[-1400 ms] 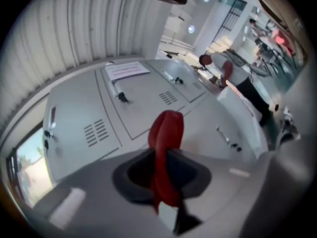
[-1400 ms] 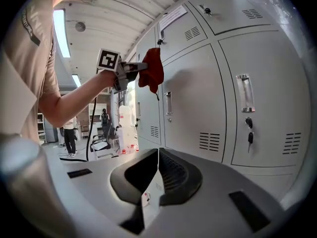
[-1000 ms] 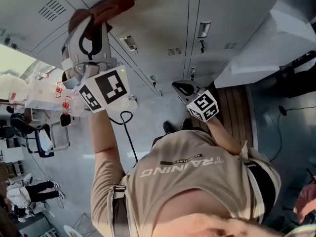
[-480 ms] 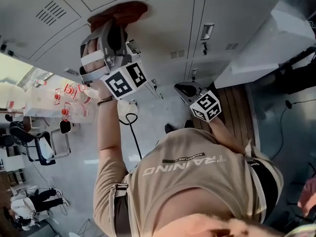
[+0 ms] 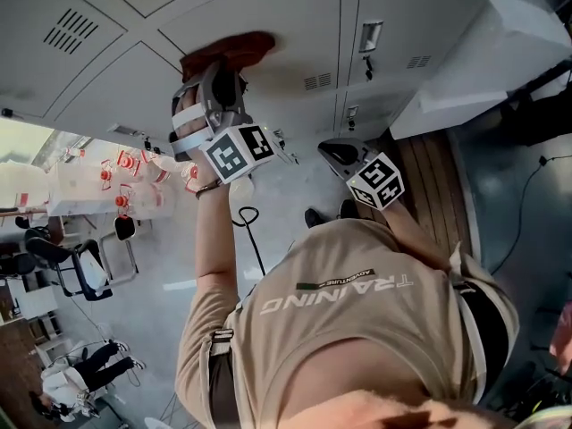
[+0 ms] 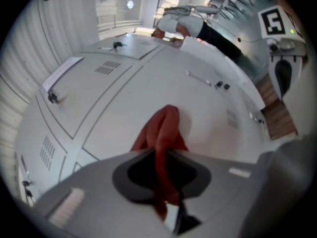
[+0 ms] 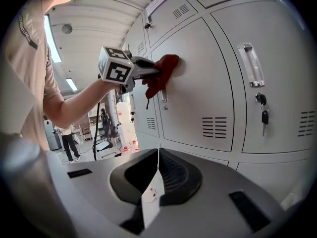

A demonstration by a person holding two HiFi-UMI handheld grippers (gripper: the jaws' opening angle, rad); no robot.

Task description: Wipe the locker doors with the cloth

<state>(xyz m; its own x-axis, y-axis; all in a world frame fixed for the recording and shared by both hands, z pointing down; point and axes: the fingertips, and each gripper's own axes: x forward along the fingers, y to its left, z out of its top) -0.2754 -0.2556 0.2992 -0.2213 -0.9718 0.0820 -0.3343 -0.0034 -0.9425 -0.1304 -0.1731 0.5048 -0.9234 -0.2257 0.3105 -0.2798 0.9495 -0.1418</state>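
My left gripper (image 6: 159, 155) has its two fingers pinched on a red cloth (image 6: 166, 128). A fold runs down between the dark pads and the bunched end sticks out past the tips. That bunched end is pressed flat against a grey locker door (image 6: 124, 108), near the middle of the panel and clear of its edges.

From the head view, the left gripper (image 5: 217, 71) is raised at the end of a stretched-out arm (image 5: 214, 239). The cloth (image 5: 234, 47) lies between its tips and the locker door (image 5: 286, 25).

My right gripper (image 7: 157, 155) has its fingers pressed together, the ribbed pads meeting along a thin line. It points at the bank of lockers from lower down and is well apart from the doors. Its camera looks across to the left gripper (image 7: 156, 73), where the cloth (image 7: 163, 71) touches the locker door (image 7: 198, 83) near that door's upper left corner (a loose tail of cloth hangs below the tips). The same door has vent slots (image 7: 214, 127) low down. The next door to the right carries a long handle (image 7: 250, 66) with a key (image 7: 262, 115) hanging in the lock beneath it.

In the head view the right gripper (image 5: 335, 150) sits low, close to my beige shirt (image 5: 357, 311). The lockers stand on a pale floor (image 5: 170, 266).
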